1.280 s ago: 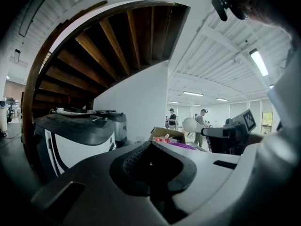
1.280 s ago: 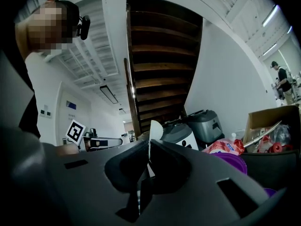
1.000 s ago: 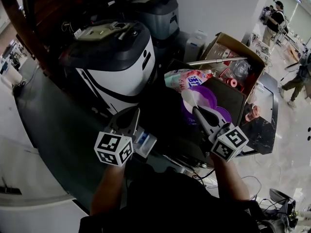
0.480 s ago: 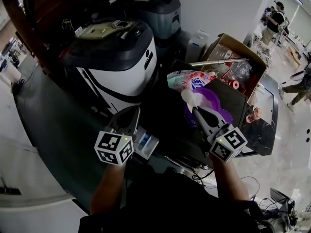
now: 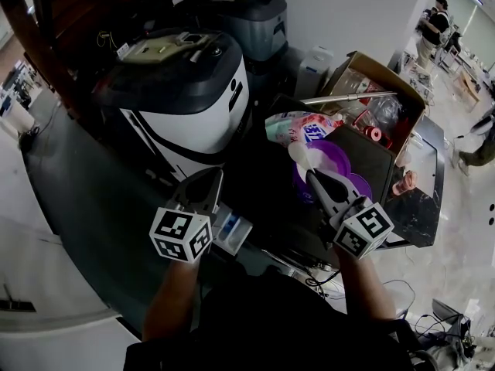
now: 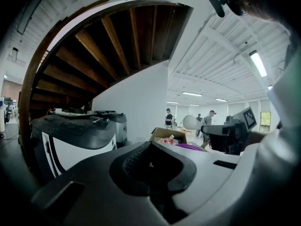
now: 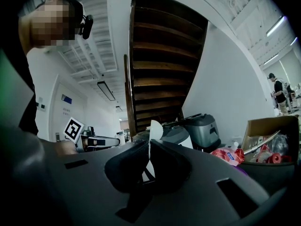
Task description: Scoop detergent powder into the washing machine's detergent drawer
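Note:
My right gripper (image 5: 313, 178) is shut on the handle of a white scoop (image 5: 302, 154). The scoop's bowl is raised over a purple basin (image 5: 340, 159). In the right gripper view the scoop (image 7: 154, 127) stands up between the closed jaws (image 7: 146, 161). A pink and blue detergent bag (image 5: 298, 126) lies just behind the basin. My left gripper (image 5: 211, 179) is shut and holds nothing; it points at the white and dark washing machine (image 5: 182, 91). A small white and blue drawer-like tray (image 5: 232, 230) sits right of the left gripper. In the left gripper view the jaws (image 6: 150, 161) meet, with the scoop (image 6: 190, 122) off to the right.
An open cardboard box (image 5: 379, 91) of bottles stands at the back right. A second grey machine (image 5: 247, 18) and a white jug (image 5: 313, 68) stand behind. A wooden staircase (image 7: 160, 55) rises above. People walk at the far right.
Both grippers and the scoop have stayed almost still. Only the people in the far right background have shifted.

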A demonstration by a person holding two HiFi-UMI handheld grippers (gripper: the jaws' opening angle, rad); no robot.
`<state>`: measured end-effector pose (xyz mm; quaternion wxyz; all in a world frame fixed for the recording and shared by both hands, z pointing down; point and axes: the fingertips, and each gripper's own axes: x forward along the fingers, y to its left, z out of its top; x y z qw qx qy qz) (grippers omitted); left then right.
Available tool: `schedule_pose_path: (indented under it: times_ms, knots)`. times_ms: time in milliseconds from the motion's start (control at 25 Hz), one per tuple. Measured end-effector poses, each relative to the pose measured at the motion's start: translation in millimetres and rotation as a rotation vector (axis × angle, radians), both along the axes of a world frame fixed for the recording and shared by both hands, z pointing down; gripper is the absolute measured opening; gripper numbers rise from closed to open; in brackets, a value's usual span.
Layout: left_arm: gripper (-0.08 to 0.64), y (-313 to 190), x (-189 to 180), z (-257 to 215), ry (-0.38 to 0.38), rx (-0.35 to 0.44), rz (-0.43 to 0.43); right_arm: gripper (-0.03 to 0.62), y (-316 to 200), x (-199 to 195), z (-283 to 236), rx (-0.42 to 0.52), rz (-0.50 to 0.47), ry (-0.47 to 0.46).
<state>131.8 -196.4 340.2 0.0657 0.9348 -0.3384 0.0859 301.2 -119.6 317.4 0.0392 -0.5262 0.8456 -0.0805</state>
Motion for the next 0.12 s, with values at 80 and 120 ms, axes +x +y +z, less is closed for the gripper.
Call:
schedule_pose_path:
  times_ms: [80,120]
  knots:
    - [0.006,-2.3,2.1,1.0,-0.005,-0.001,0.001,0.018,-2.1,2.8,-1.2,0.003,0.002,0.002]
    - [0.006,-3.5,3.1,1.4,-0.007,-0.002,0.001,0.018,-3.1,4.2,-1.8,0.004,0.003,0.004]
